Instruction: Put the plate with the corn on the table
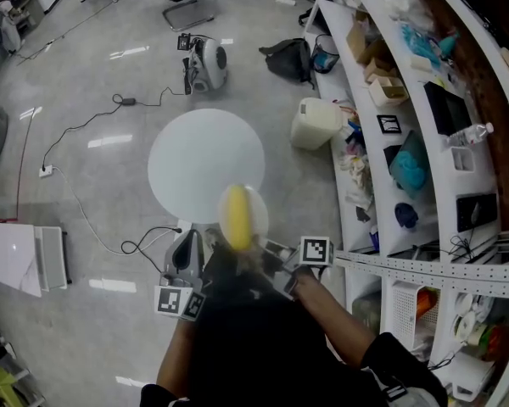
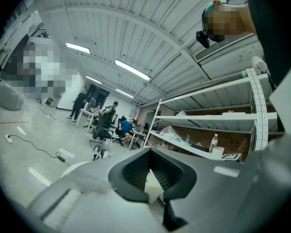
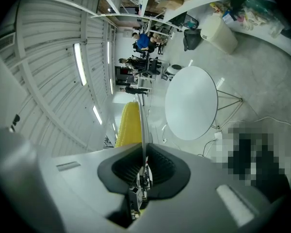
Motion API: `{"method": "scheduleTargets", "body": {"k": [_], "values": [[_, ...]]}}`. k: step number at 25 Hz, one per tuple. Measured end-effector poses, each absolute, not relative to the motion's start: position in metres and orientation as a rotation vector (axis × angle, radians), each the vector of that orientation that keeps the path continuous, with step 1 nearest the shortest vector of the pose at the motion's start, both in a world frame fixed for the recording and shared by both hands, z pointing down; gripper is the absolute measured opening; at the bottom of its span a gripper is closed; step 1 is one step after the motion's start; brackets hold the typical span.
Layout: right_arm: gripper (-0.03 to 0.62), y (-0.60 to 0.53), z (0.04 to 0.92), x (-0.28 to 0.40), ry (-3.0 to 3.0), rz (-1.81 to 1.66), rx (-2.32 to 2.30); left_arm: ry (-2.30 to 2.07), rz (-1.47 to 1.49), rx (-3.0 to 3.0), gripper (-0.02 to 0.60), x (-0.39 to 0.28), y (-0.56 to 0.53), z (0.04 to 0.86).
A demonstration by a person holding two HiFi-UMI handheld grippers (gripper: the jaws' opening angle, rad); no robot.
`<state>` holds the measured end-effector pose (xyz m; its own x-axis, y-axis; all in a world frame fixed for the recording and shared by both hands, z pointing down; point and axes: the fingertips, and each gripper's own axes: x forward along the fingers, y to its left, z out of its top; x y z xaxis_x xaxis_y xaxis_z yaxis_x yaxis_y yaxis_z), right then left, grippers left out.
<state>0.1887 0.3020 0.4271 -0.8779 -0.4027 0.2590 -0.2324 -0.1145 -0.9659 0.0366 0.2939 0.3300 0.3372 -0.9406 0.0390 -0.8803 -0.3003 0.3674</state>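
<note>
White plate [image 1: 257,203] with one yellow corn [image 1: 235,217] is held up at the near edge of the table [image 1: 195,155] — right gripper [image 1: 263,248] clenched on its rim. Left gripper [image 1: 187,246], jaws parted, holds nothing. Past the table's right side — a bin [image 1: 316,123] and shelves [image 1: 424,100].

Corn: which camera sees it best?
The head view: the corn lies whole on the plate, though blurred. The right gripper view shows it side-on, lower end hidden behind the jaws. The left gripper view shows no corn.

A white jug [image 1: 316,122] and a black bag [image 1: 286,58] sit on the floor [image 1: 85,83] beside cluttered white shelves [image 1: 435,155].
</note>
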Motion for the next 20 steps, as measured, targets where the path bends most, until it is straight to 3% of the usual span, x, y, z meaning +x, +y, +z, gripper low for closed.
{"method": "scheduleTargets", "body": {"k": [20], "values": [[0.034, 0.218, 0.433, 0.147, 1.982, -2.190, -0.784, -1.540, -0.270, 2.314, 0.005, -0.004, 0.185, 0.337]]}}
